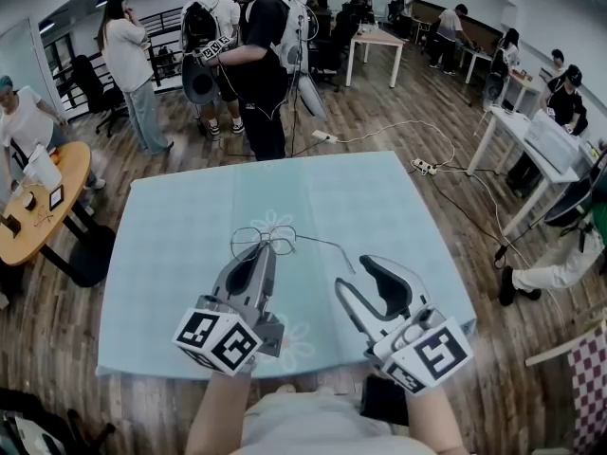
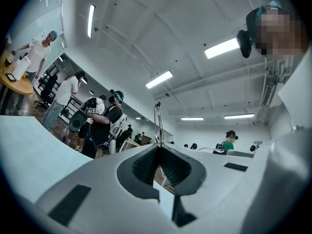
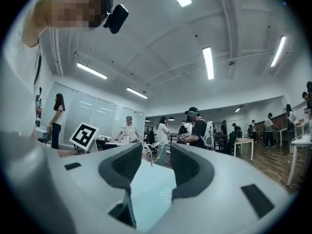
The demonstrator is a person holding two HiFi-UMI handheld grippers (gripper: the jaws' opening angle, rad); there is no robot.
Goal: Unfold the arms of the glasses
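Thin wire-framed glasses [image 1: 266,239] sit above the middle of the pale blue tablecloth [image 1: 171,254]. My left gripper [image 1: 265,252] is shut on the frame near the lenses; in the left gripper view a thin wire piece of the glasses [image 2: 157,123] rises out of the closed left gripper [image 2: 158,146]. One arm of the glasses [image 1: 322,246] stretches out to the right, ending by my right gripper [image 1: 353,273]. That gripper is open, and its pads touch nothing. In the right gripper view the glasses [image 3: 137,139] show beyond the gap of the open right gripper [image 3: 156,160].
Several people stand past the table's far edge [image 1: 256,74]. A round wooden table [image 1: 43,207] is at the left, white desks [image 1: 531,140] are at the right, and a power strip with cables [image 1: 422,167] lies on the wooden floor.
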